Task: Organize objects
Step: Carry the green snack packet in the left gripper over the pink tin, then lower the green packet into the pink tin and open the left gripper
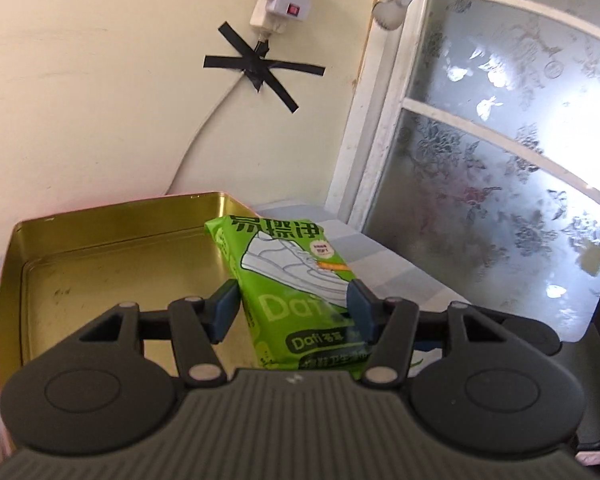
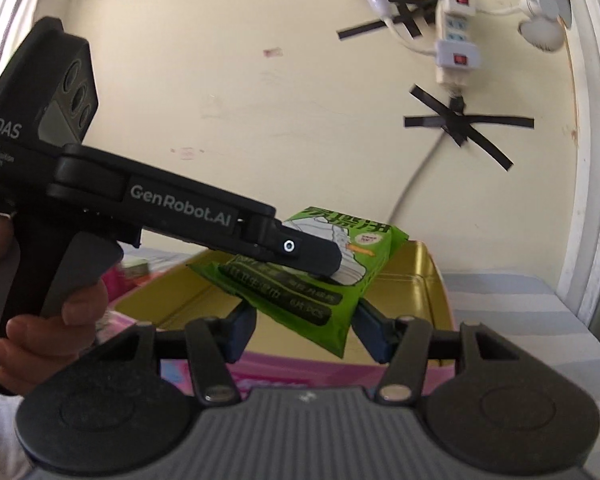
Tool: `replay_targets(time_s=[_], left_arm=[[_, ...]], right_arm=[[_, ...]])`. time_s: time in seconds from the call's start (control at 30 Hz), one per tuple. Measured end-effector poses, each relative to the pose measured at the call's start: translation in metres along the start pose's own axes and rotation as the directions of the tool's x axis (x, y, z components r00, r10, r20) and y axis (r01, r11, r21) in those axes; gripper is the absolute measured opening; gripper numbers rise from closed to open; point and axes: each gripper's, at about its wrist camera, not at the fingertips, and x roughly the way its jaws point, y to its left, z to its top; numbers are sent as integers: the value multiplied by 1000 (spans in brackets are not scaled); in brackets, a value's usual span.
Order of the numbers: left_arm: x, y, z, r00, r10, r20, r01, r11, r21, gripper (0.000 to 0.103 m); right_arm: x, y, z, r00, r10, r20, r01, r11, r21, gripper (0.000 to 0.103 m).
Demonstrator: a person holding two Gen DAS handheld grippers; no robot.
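The left gripper [image 1: 292, 312] sits nearest its own camera, jaws pinching the green wipes packet [image 1: 292, 280] across its width, the blue pads [image 1: 226, 308] pressed to both long edges. In the right wrist view the same left gripper [image 2: 300, 252] comes in from the left, held by a hand [image 2: 48, 320], and clamps the packet [image 2: 312, 280] near its middle. The right gripper [image 2: 306, 330] has its jaws standing either side of the packet's lower corner; whether those pads actually press on it or only bracket it I cannot tell, since the packet hangs slightly in front of them.

The packet is in the air, tilted, above the near right corner of the open gold tin [image 1: 112, 264], which is empty inside and rests on a pink box [image 2: 292, 376] on striped bedding [image 1: 400, 276].

Risks, as I judge them:
- The packet is soft and slick; a squeeze across its width may buckle it, and it could slide out and land on the bedding beside the tin rather than inside.
- If both grippers hold it and move apart or twist differently, the wrapper may tear or pop free of one.
- A low pass could knock the tin's thin rim and shift it off the box.
- Released while tilted, the packet may come to rest propped against the tin's right wall instead of flat.
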Motion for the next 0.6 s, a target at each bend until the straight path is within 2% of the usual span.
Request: replay_targets(time_s=[0.23,0.37,0.53,0.6], left_arm=[[36,22,23,997,71,8,-71,997,-1,61],[62,44,34,995,97,-28,-98,994,-49,61],[91,55,36,991,111,-74,-118,989,-91,61],[97,56,34,989,119,-84,-127,987,-99,67]], right_arm=[[50,-30,19,998,28,-48,-28,1000,3,54],[86,-43,31,993,40,-109,-40,999,0,54],[116,-49,28,981,1,-193,-5,1000,-20,54],[123,-51,26,978,-10,-210,7,1000,-16,55]])
